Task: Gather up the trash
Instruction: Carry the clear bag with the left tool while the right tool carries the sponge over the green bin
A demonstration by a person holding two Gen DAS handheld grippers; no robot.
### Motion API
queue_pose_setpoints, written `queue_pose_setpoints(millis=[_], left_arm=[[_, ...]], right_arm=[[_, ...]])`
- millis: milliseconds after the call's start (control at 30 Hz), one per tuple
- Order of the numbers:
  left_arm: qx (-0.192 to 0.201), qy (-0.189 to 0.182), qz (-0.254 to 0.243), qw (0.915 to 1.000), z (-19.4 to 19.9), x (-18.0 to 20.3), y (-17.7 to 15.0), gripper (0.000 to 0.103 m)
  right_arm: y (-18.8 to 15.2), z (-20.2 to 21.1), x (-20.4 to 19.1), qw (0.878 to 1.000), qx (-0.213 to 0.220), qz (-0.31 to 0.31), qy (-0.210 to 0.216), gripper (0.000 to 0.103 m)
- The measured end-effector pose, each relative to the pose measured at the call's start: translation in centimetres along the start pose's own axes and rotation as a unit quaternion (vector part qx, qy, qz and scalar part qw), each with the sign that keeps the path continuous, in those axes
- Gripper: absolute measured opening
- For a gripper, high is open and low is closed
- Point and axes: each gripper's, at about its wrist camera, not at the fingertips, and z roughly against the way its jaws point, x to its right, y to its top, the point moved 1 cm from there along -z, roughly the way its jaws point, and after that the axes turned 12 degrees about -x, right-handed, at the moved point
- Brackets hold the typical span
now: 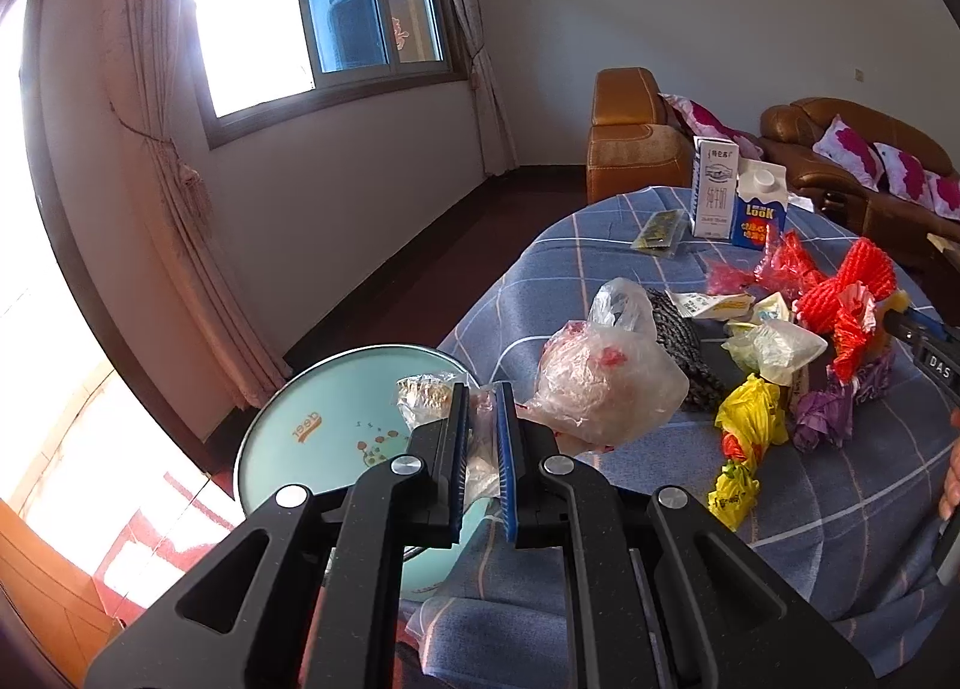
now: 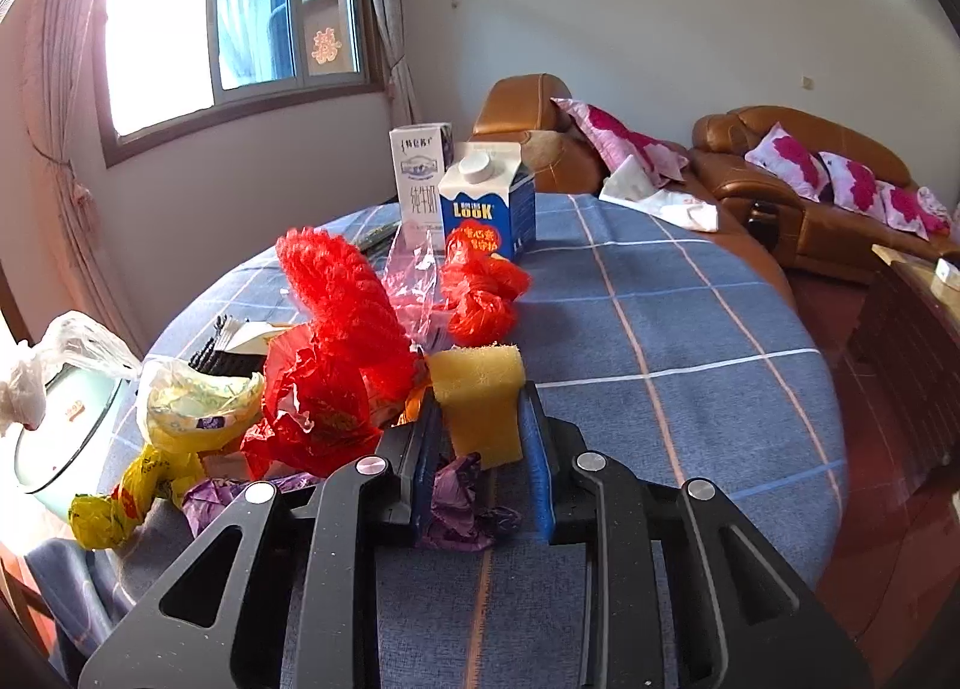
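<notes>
Left gripper [image 1: 480, 419] clamped on clear plastic bag [image 1: 606, 383], pale green bin [image 1: 312, 425] just beyond. Right gripper [image 2: 480, 425] clamped on yellow sponge [image 2: 480, 401], purple wrapper [image 2: 462, 503] beneath jaws.

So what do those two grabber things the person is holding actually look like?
Both are alike: the left gripper and right gripper are matte black angular linkages with triangular cut-outs and round silver pivot bolts. Each ends in two flat fingers faced with ribbed blue pads. No cables or sleeves show.

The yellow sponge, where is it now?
In the right wrist view, the yellow sponge sits between the right gripper fingers, beside the red wrapper.
</notes>
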Motion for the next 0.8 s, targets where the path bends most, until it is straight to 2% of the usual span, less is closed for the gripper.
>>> queue_pose_setpoints(millis=[100,300,567,800], left_arm=[[0.007,0.013,0.006,0.9999,0.6,-1.0,0.3,0.009],[0.012,0.068,0.016,0.9975,1.2,-3.5,0.9,0.009],[-0.005,0.125,0.034,0.9916,0.5,-6.5,1.0,0.009],[-0.026,0.171,0.035,0.9842,-0.9,-7.9,0.5,0.009]], right_arm=[[0.6,1.3,0.5,1.0,0.022,-0.007,-0.007,0.023],[3.0,4.9,0.1,0.997,0.07,-0.011,-0.001,0.023],[5.6,6.0,-4.8,0.994,0.1,0.026,0.047,0.023],[6.2,4.7,-10.6,0.987,0.1,0.076,0.096,0.023]])
